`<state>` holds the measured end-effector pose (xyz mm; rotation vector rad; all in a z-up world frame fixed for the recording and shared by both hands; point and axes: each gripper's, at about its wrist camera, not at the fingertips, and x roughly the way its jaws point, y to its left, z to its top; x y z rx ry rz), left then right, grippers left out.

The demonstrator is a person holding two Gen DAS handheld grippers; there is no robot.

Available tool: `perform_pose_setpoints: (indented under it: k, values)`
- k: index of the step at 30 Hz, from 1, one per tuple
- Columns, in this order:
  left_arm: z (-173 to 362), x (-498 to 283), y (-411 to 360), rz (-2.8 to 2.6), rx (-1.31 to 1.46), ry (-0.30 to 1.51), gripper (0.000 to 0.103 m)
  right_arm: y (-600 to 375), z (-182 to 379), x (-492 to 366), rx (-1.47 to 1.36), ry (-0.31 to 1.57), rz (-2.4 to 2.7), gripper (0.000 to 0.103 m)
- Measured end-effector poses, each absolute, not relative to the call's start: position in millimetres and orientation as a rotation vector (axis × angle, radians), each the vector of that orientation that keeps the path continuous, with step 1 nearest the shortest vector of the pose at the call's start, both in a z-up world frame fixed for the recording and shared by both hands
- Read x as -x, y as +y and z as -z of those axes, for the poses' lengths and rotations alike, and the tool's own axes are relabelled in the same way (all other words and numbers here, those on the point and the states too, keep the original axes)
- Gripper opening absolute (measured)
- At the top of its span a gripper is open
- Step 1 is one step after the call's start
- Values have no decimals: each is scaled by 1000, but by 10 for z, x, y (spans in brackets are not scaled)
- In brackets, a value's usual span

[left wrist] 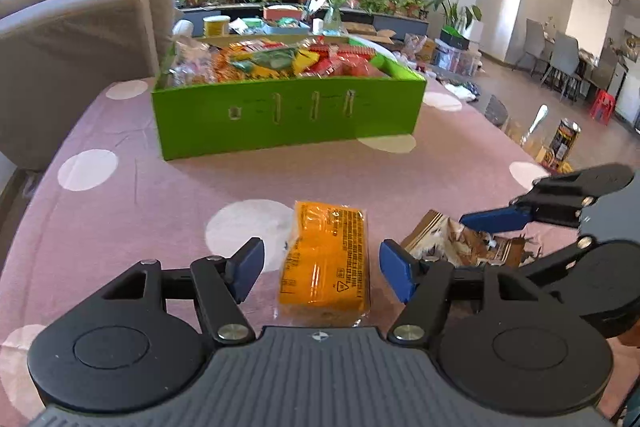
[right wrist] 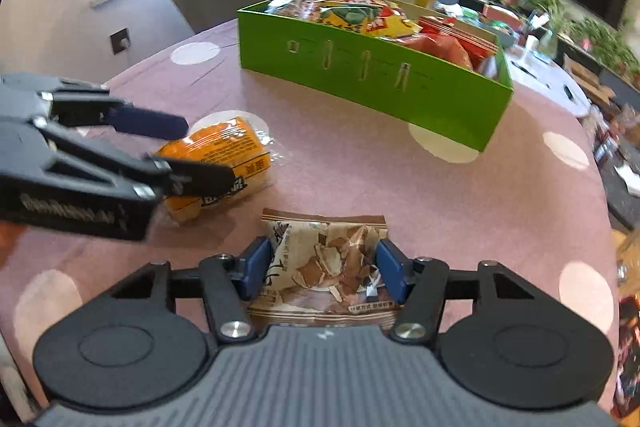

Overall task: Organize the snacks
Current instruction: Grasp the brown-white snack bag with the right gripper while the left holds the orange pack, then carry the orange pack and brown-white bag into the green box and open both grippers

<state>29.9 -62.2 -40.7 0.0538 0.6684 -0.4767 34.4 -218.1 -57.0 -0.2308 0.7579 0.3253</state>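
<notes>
Left gripper (left wrist: 322,269) open, pads astride the orange packet (left wrist: 324,263) at lower centre, clear of it. Right gripper (right wrist: 322,271) clamped on the brown packet (right wrist: 328,263). Green box (left wrist: 288,115) of snacks upper centre on counter (left wrist: 160,195).

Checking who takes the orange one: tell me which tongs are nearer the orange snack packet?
Left. The left tongs straddle the orange snack packet, pads clear of it; the right tongs sit beside it around the brown snack packet.
</notes>
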Motion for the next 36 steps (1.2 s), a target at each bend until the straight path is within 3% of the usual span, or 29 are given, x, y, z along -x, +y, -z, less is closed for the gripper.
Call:
perform_pose_setpoints:
  k: [4, 36]
  values:
    - [520, -377, -622, 476, -33, 701, 43, -2197, 508, -260, 226, 716, -280, 79]
    - [-39, -293, -491, 441, 6, 561, 42, -2339, -47, -341, 56, 512, -188, 79]
